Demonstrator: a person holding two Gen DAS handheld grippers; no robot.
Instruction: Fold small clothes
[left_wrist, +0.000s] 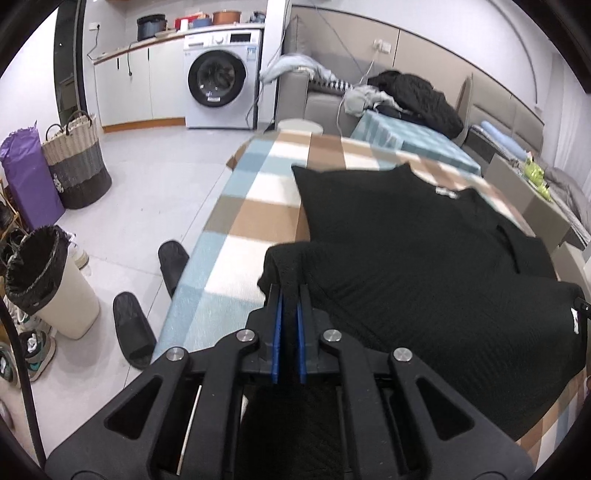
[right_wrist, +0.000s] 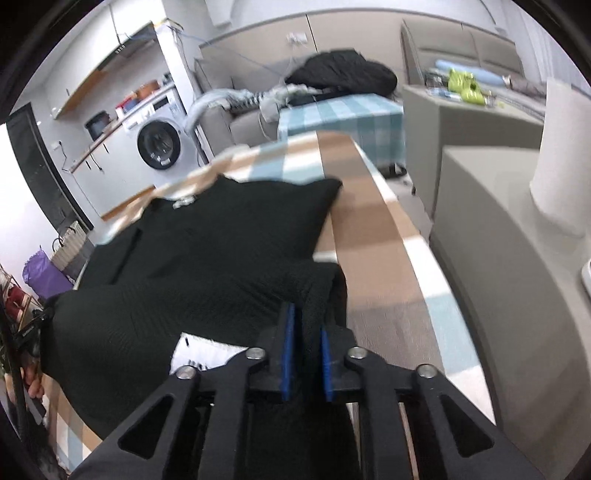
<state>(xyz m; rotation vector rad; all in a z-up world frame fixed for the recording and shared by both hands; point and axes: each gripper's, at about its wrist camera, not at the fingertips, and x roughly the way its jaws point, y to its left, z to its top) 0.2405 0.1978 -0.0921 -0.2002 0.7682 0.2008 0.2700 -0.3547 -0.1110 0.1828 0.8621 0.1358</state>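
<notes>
Left tool (left_wrist: 290, 295): matte black plastic, two straight fingers (left_wrist: 274, 321) lined with bright blue pads. Four round silver screws (left_wrist: 246, 336) sit across the angled linkage arms, which have triangular cut-outs, and a thin pale rod runs along the base. Right tool (right_wrist: 307, 317): the same build, black fingers (right_wrist: 286, 332), blue pads, silver screw heads (right_wrist: 256, 353) on black links with triangular openings.

Garment (left_wrist: 406, 236) spread on surface (left_wrist: 236, 221), near hem folded over its middle. Left tongs (left_wrist: 290, 291) at hem's left corner, right tongs (right_wrist: 308, 314) at right corner. Bin (left_wrist: 48, 280), slippers (left_wrist: 133, 328) on floor left of surface; washing machine (left_wrist: 221, 77) behind.
</notes>
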